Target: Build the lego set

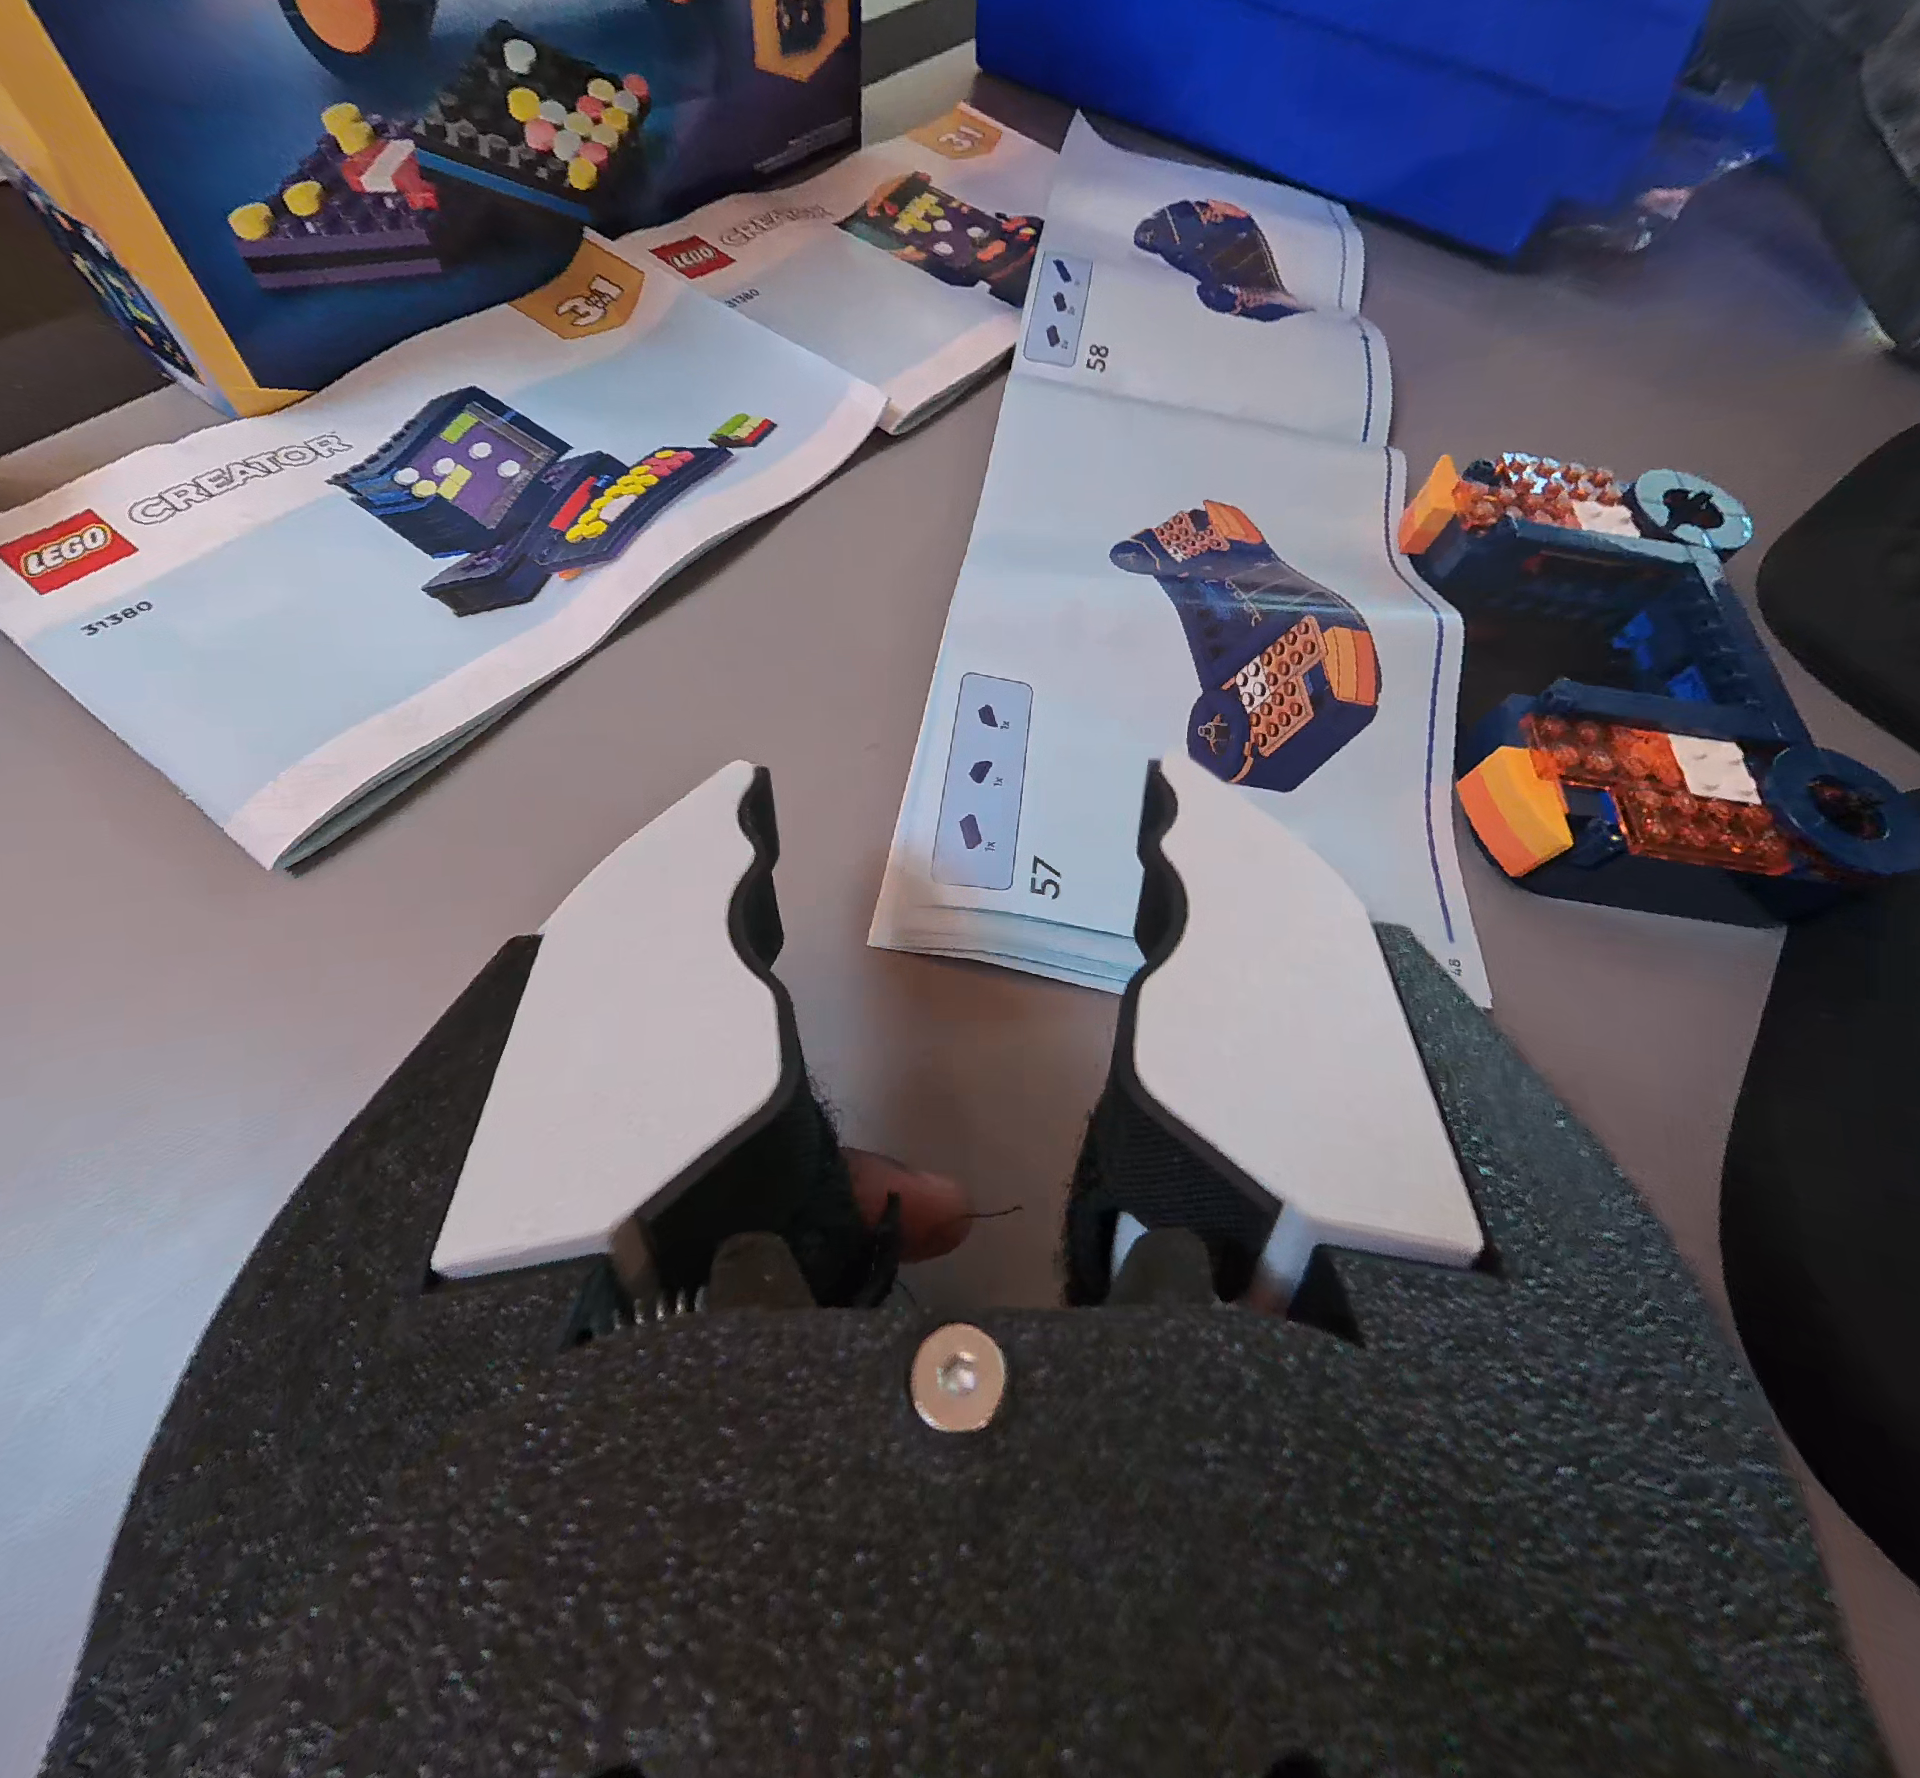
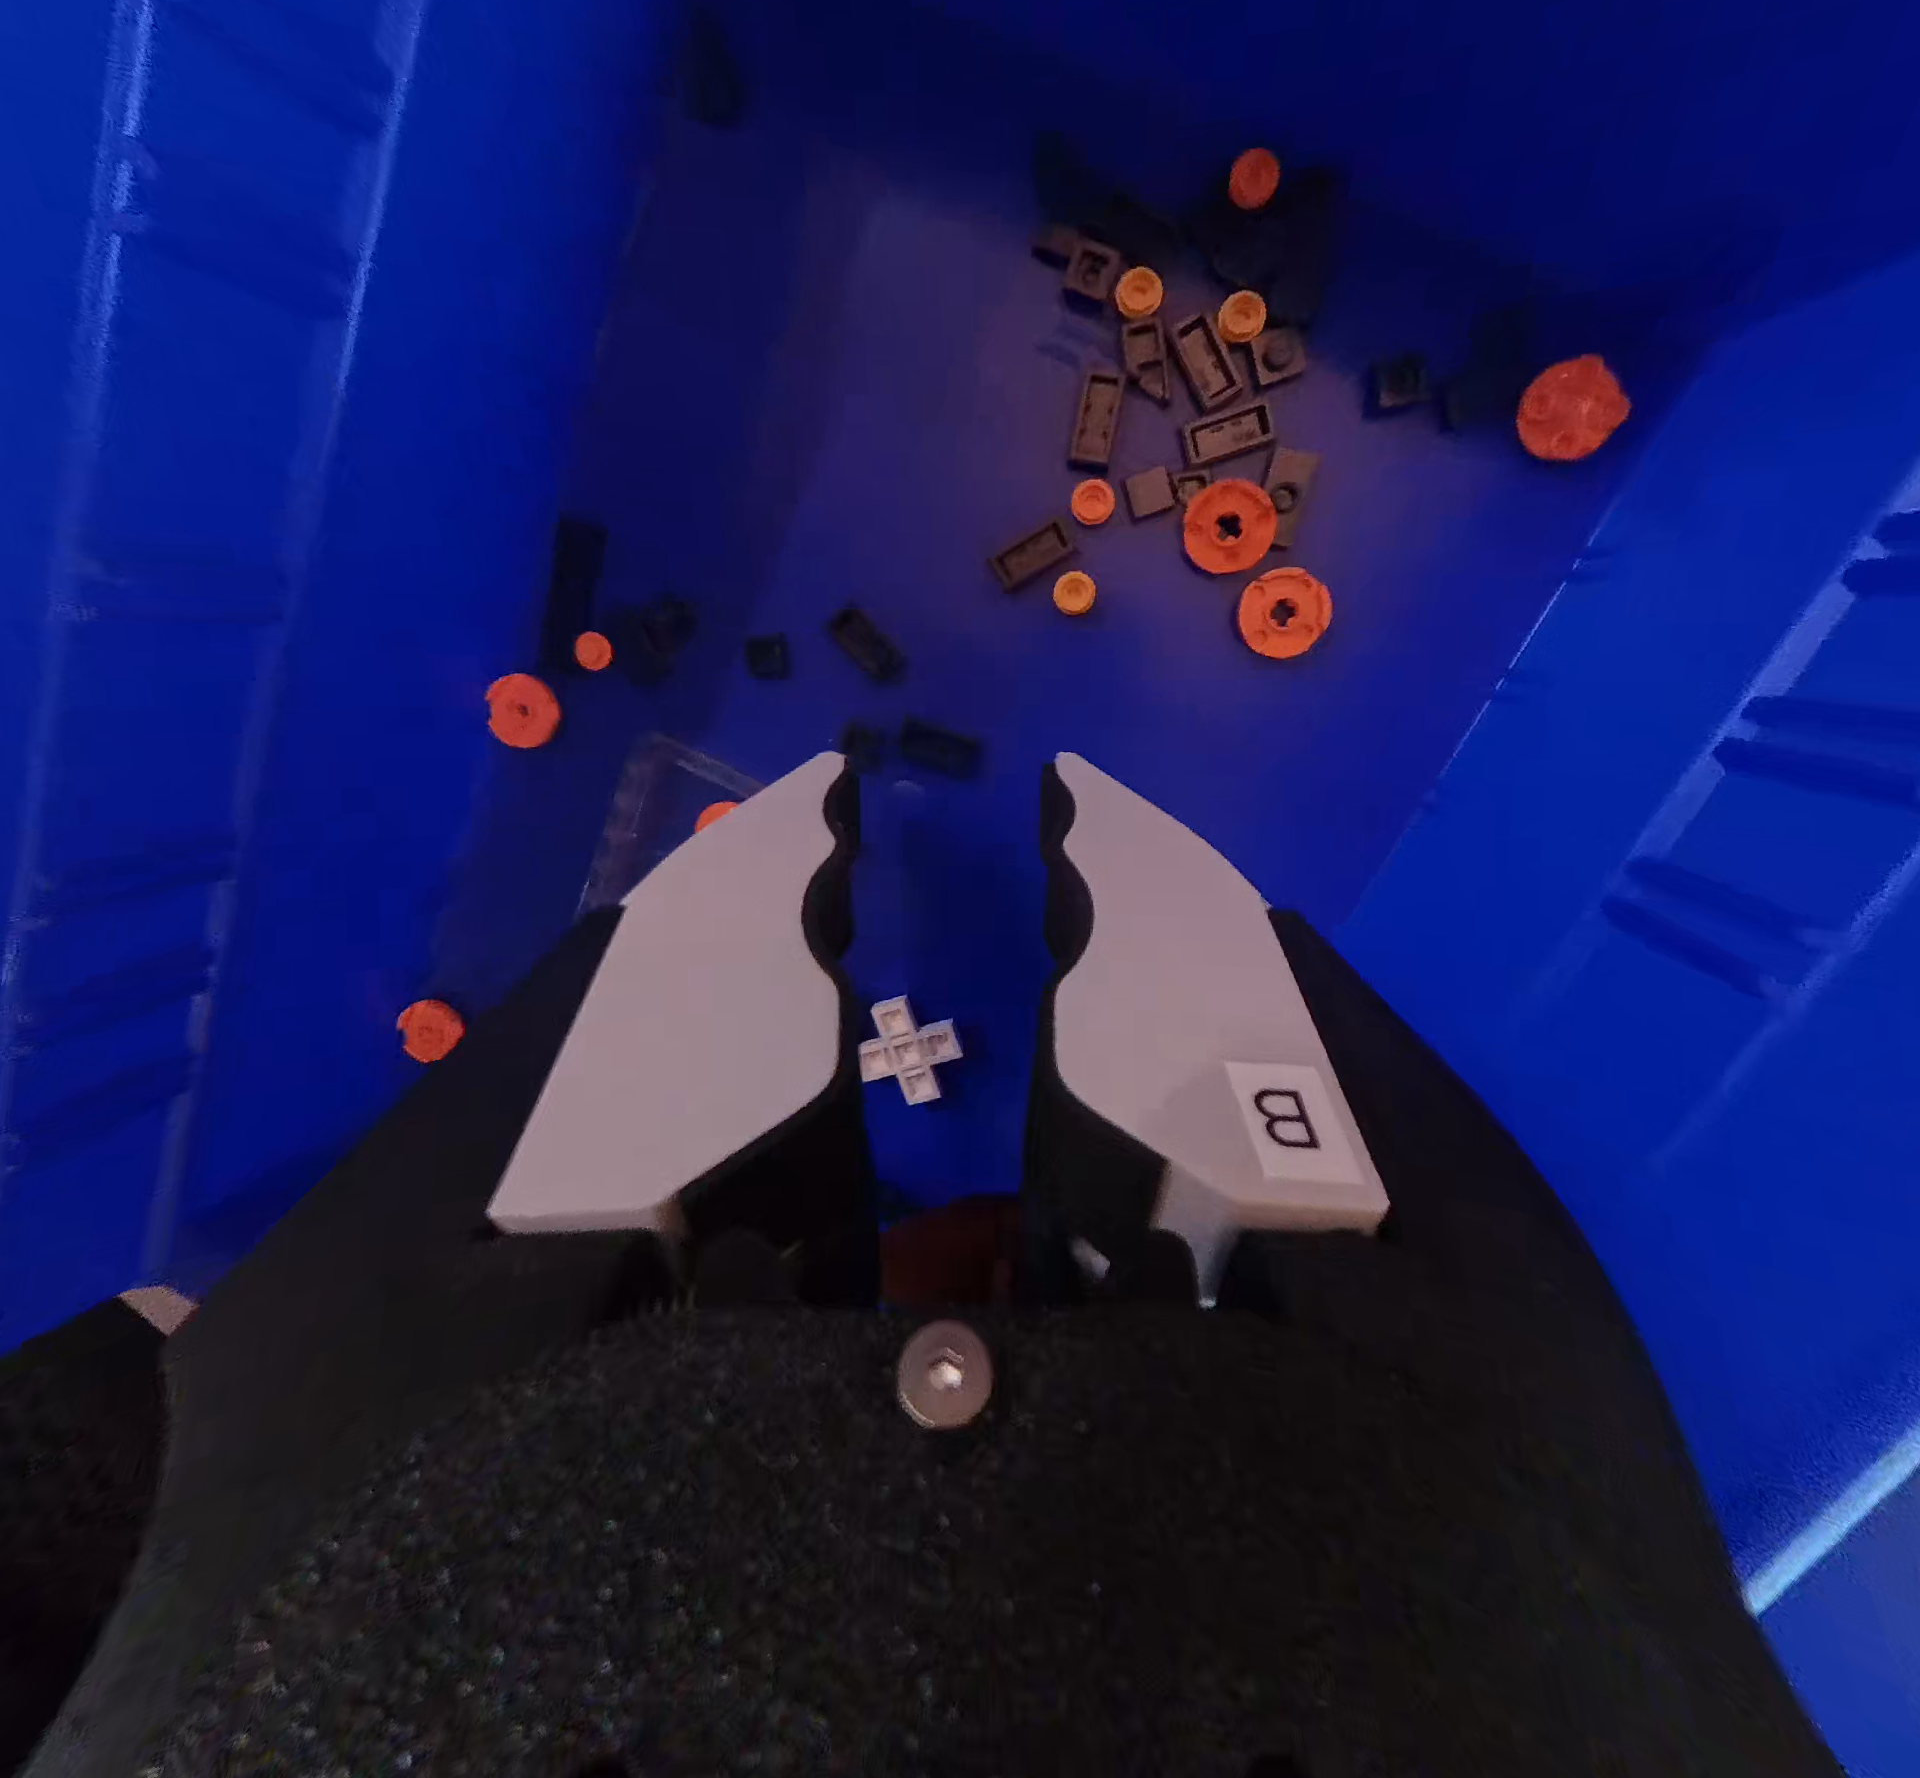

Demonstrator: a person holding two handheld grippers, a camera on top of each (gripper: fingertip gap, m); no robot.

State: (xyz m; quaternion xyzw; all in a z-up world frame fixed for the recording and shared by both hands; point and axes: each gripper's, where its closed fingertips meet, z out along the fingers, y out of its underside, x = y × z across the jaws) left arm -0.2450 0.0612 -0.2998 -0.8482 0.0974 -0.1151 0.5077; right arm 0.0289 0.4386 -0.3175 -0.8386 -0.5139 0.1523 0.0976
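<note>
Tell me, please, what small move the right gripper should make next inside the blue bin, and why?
Probably ease the right gripper forward toward the pile of dark plates on the blue bin floor. It is open and empty, only a white cross-shaped piece lies under it, and the open booklet shows dark pieces.

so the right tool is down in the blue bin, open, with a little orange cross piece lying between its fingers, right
Not quite: the cross piece is white, not orange. The right wrist view shows it lying on the floor of the blue bin, seen in the gap of the open right tool. The orange pieces there are round ones scattered further off.
</note>
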